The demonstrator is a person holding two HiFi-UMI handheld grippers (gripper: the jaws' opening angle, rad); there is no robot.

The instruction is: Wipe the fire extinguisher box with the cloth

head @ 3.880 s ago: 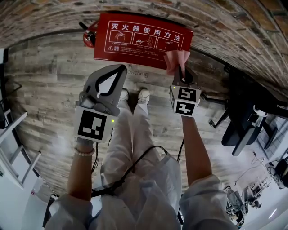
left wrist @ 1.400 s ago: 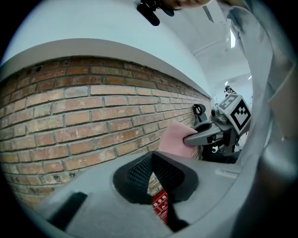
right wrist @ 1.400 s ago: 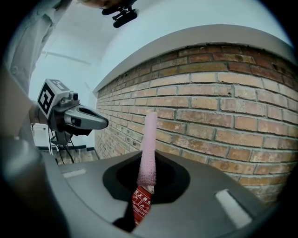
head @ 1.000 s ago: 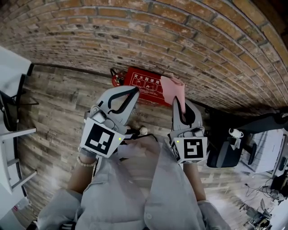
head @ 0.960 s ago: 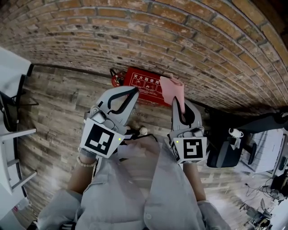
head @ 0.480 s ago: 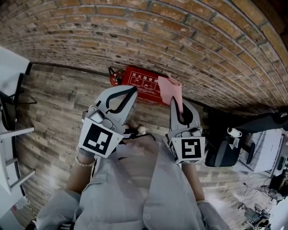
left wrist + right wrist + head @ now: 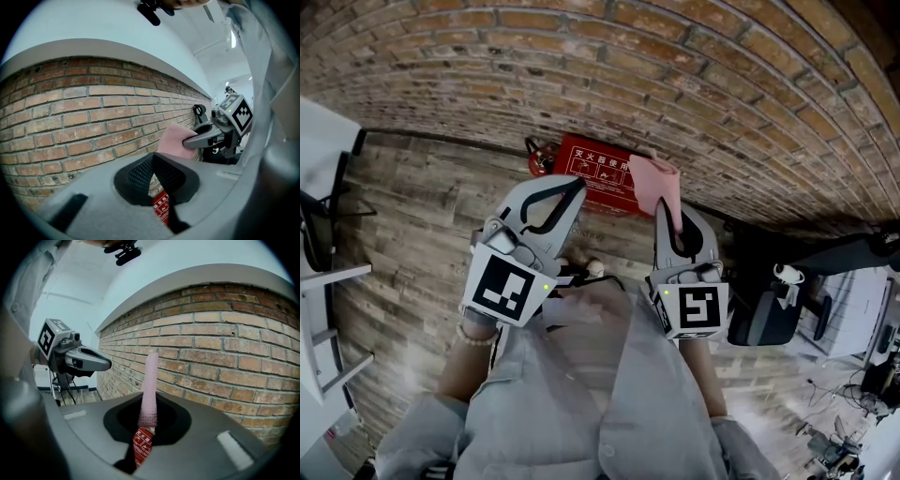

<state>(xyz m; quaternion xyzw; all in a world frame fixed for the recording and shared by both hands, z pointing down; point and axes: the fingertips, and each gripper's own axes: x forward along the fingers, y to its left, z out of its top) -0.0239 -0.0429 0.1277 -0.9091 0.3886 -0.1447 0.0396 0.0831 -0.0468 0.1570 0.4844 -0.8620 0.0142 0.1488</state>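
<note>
Far left, a white rack (image 7: 323, 281) edges the wood floor (image 7: 422, 216), well apart from the work. The left gripper (image 7: 575, 187) is clenched & empty, jaws tip to tip w/ nothing betw. them; prob. just parked as the spare. Past its tips the red fire extinguisher box (image 7: 598, 172) lies on the floor, back edge tight vs. the brick wall (image 7: 675, 75), w/ an extinguisher (image 7: 534, 157) at its left end. The right gripper (image 7: 668, 217) pinches the pink cloth (image 7: 656, 180), which stands upright out of the jaws, so the free flap would meet the lid first. Both grippers look well above the box. Room: open floor in front; the wall blocks the rear & dark chair-like gear (image 7: 764, 314) crowds the right.
</note>
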